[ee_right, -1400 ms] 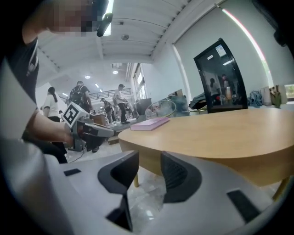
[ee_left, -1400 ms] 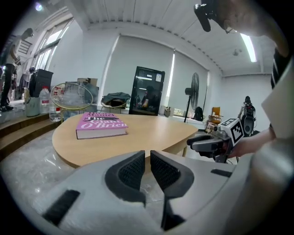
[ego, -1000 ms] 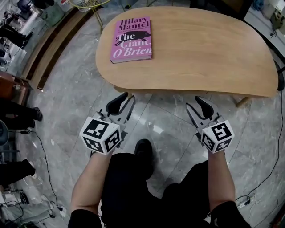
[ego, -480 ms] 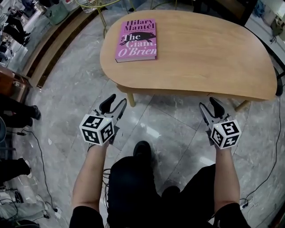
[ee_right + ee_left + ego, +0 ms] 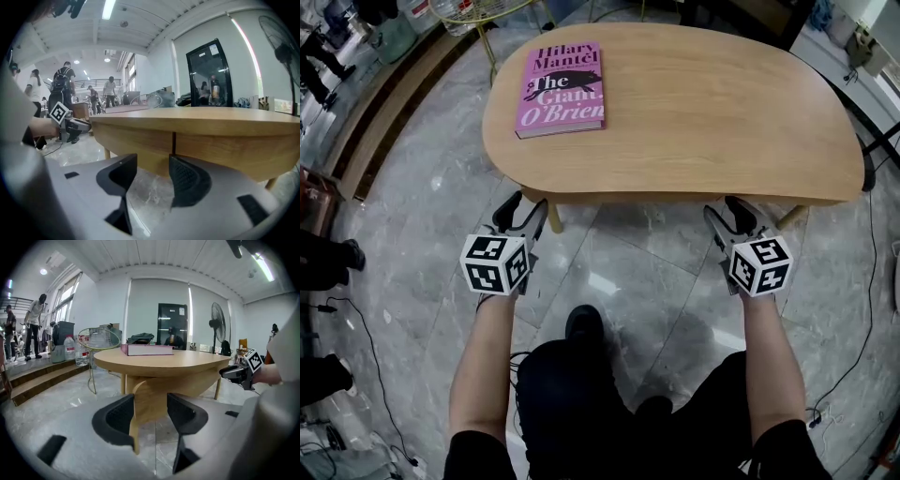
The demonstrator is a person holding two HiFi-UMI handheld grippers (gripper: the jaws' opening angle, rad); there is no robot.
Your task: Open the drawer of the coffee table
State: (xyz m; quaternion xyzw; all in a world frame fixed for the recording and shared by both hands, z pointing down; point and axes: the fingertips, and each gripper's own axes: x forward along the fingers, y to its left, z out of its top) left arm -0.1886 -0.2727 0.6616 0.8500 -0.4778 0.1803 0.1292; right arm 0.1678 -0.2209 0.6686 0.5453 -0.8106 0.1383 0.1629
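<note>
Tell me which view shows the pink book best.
The head view: the pink paperback book lies cover-up there, title readable. The left gripper view shows only its edge, side-on. In the right gripper view I cannot make it out.

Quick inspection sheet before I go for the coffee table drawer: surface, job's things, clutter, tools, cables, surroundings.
Surface: wooden coffee table, its top bare apart from one book.
Job's things: apron closed flush. A vertical seam is the only sign of the drawer; no handle seen.
Clutter: pink book lying flat at the top's far left.
Tools: left tool and right tool sit low at the table's near edge. Their jaws have just been opening and now stand wide, with nothing between them.
Cables: cables trail on the floor on both sides.
Surroundings: marble floor, wooden steps, standing fan, people at left.
</note>
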